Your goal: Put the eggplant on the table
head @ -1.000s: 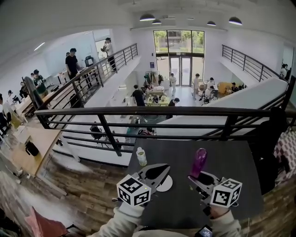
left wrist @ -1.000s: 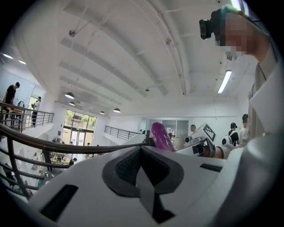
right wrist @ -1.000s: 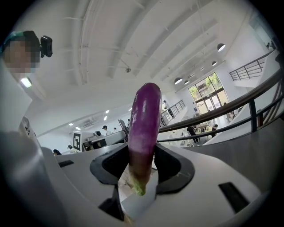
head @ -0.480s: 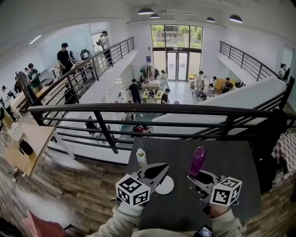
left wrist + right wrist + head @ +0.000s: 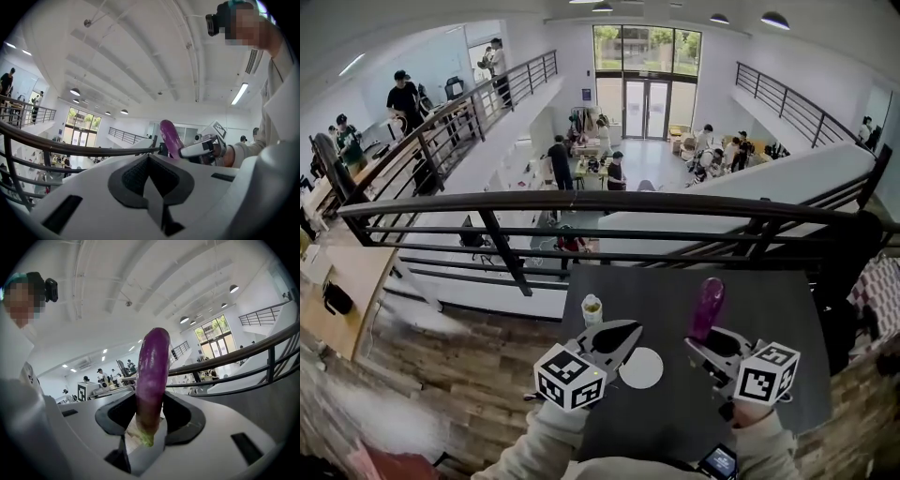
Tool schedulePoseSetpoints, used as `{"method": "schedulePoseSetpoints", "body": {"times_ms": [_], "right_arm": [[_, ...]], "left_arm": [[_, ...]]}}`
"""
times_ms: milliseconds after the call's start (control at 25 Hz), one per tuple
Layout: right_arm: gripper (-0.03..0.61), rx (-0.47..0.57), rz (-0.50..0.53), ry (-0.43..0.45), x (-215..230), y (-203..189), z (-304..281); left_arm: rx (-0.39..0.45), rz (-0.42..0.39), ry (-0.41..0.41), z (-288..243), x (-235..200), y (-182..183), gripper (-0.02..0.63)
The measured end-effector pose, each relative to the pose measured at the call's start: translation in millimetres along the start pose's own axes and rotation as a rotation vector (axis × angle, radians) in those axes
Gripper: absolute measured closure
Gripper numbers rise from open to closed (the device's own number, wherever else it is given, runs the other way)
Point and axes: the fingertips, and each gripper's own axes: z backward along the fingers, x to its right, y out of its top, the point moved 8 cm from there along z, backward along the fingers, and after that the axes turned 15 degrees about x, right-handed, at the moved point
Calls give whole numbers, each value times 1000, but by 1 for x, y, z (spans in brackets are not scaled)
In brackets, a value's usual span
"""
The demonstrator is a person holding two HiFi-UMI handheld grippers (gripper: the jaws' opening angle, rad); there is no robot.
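A purple eggplant (image 5: 708, 306) stands upright over the black table (image 5: 787, 319), stem end down. My right gripper (image 5: 707, 343) is shut on its lower part. In the right gripper view the eggplant (image 5: 152, 373) rises between the jaws of the right gripper (image 5: 149, 425), its green stem low between the pads. My left gripper (image 5: 629, 329) hovers to the left of it, shut and empty. The left gripper view shows its own jaws (image 5: 149, 157) meeting, with the eggplant (image 5: 169, 137) and the right gripper beyond them.
A white round disc (image 5: 642, 367) lies on the table between the grippers. A small jar (image 5: 592, 309) stands near the table's far left corner. A black railing (image 5: 609, 204) runs beyond the far edge, above a drop to a lower floor. A phone (image 5: 719, 461) lies at the near edge.
Both grippers have drifted a little across the table, the right one rightward with the eggplant still upright in it. More of the white disc shows beside the left gripper.
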Motion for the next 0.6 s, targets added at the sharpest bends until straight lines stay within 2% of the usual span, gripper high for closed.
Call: {"method": "schedulePoseSetpoints", "body": {"times_ms": [200, 600], "right_arm": [[391, -13, -12, -5, 1, -5, -14], [391, -13, -9, 38, 24, 22, -12]], "left_arm": [[2, 15, 2, 6, -12, 1, 612], [0, 4, 16, -10, -14, 5, 612]]}}
